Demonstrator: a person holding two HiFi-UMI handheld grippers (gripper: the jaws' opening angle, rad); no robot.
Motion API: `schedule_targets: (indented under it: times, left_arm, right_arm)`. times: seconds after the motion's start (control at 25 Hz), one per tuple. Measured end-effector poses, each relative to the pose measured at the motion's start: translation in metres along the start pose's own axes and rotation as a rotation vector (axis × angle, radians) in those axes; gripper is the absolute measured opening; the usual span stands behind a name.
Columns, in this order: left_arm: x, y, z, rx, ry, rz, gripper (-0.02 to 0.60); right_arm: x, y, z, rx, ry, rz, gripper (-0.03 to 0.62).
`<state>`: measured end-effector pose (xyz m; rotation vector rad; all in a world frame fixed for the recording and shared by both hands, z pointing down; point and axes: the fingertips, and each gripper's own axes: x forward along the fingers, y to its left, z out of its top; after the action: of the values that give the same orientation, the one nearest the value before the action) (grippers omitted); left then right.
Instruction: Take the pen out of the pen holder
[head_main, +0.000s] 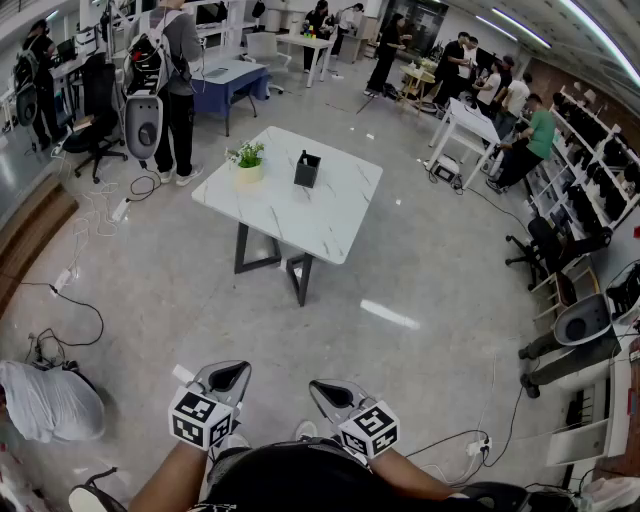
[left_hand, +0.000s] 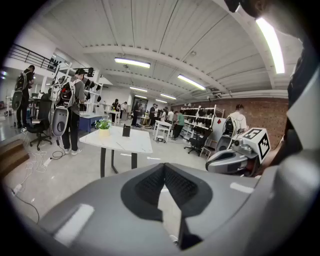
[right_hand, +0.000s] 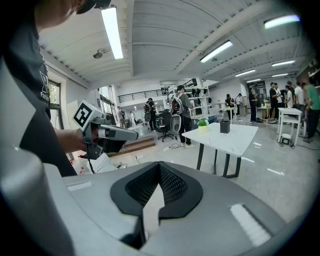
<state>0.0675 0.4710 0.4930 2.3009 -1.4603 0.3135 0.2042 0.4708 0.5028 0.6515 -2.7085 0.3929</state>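
On the table (head_main: 330, 215), the pen holder (head_main: 307, 170) stands just right of the potted plant (head_main: 248, 160).

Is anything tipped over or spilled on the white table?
No, nothing stands out. The black pen holder stands upright on the table. The little potted plant stands upright beside it, not touching it, and nothing is spilled. The left tool and the right tool are shut, empty and far from the table.

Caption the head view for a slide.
Left gripper and right gripper, shut and empty, held far from the white table bearing pen holder and potted plant.
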Motion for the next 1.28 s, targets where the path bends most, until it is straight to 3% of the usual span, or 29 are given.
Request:
schedule_targets:
  times: [0.56, 0.8, 1.28]
  left_arm:
    - [0.014, -0.01, 0.002, 0.008, 0.008, -0.004, 0.057]
    - [0.023, -0.017, 0.0, -0.006, 0.011, 0.014, 0.057]
    - [0.067, -0.051, 0.004, -0.038, 0.011, 0.059, 0.057]
  right_arm:
    - [-0.002, -0.015, 0.004, 0.039, -0.025, 0.013, 0.0]
    - [-0.004, -0.027, 0.004, 0.008, -0.028, 0.019, 0.002]
    - [-0.028, -0.077, 0.004, -0.009, -0.06, 0.065, 0.0]
